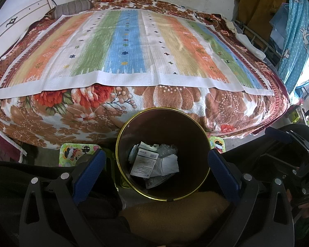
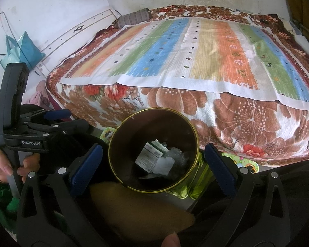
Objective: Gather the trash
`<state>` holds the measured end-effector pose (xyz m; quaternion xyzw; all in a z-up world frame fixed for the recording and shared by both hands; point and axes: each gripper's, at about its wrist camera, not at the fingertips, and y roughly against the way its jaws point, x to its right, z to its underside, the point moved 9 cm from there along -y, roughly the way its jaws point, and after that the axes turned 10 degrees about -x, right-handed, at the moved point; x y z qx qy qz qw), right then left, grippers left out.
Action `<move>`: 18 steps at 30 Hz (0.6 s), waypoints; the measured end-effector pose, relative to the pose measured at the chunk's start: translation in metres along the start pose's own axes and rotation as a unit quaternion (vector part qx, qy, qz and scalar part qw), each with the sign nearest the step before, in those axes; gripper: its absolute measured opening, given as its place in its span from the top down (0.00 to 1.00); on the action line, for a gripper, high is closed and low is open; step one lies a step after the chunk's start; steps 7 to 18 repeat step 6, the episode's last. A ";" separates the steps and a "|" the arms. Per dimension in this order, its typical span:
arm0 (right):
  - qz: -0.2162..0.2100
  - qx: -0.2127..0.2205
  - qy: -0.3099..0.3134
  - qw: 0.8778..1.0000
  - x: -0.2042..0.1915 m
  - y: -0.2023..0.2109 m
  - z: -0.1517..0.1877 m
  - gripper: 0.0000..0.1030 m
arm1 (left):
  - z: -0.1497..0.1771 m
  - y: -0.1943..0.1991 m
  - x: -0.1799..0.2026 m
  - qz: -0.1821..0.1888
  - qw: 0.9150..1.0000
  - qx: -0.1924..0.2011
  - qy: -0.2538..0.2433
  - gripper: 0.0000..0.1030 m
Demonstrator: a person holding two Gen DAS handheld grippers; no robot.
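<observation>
We faced a wide bed (image 1: 146, 103) that filled most of both views, its brown-and-red floral blanket (image 2: 247, 123) hanging over the near edge, and on top of it lay a flat cloth (image 1: 134, 47) striped in orange, green, blue, tan and white. A dark striped pillow (image 1: 72, 8) sat at the far left corner, by the white headboard (image 2: 57, 39), and a teal bag (image 2: 24, 49) hung against the wall to the left in the right wrist view. Just in front of the bed stood our trash bin (image 1: 162, 123), a round dark-walled one with a gold rim, and we looked down into it from above. The trash (image 1: 152, 162) lay at its bottom: a printed white carton (image 2: 149, 157), crumpled paper (image 1: 169, 163) and some clear plastic wrap (image 2: 177, 154), all piled together. Cartoon-printed green mats (image 1: 76, 152) showed on the floor on either side of the bin. Our left gripper (image 1: 156, 164) hung over the bin with its blue-padded jaws spread wide and nothing between them, and our right gripper (image 2: 153, 160) hovered the same way, jaws wide apart and empty, the bin's mouth showing in the gap.
</observation>
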<state>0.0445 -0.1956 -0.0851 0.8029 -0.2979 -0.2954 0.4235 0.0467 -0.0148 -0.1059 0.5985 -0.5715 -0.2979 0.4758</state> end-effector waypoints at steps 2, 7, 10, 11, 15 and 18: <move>0.000 0.000 0.000 1.000 0.000 0.000 0.000 0.08 | 0.001 -0.002 0.004 0.012 1.000 -0.005 -0.002 0.06; 0.000 0.000 0.000 1.000 0.000 0.000 0.000 0.08 | 0.002 -0.003 0.007 0.007 1.000 -0.008 0.004 0.06; 0.000 0.000 0.000 1.000 0.000 0.000 0.000 0.08 | 0.002 -0.003 0.007 0.007 1.000 -0.008 0.004 0.06; 0.000 0.000 0.000 1.000 0.000 0.000 0.000 0.08 | 0.002 -0.003 0.007 0.007 1.000 -0.008 0.004 0.06; 0.000 0.000 0.000 1.000 0.000 0.000 0.000 0.08 | 0.002 -0.003 0.007 0.007 1.000 -0.008 0.004 0.06; 0.000 0.000 0.000 1.000 0.000 0.000 0.000 0.08 | 0.002 -0.003 0.007 0.007 1.000 -0.008 0.004 0.06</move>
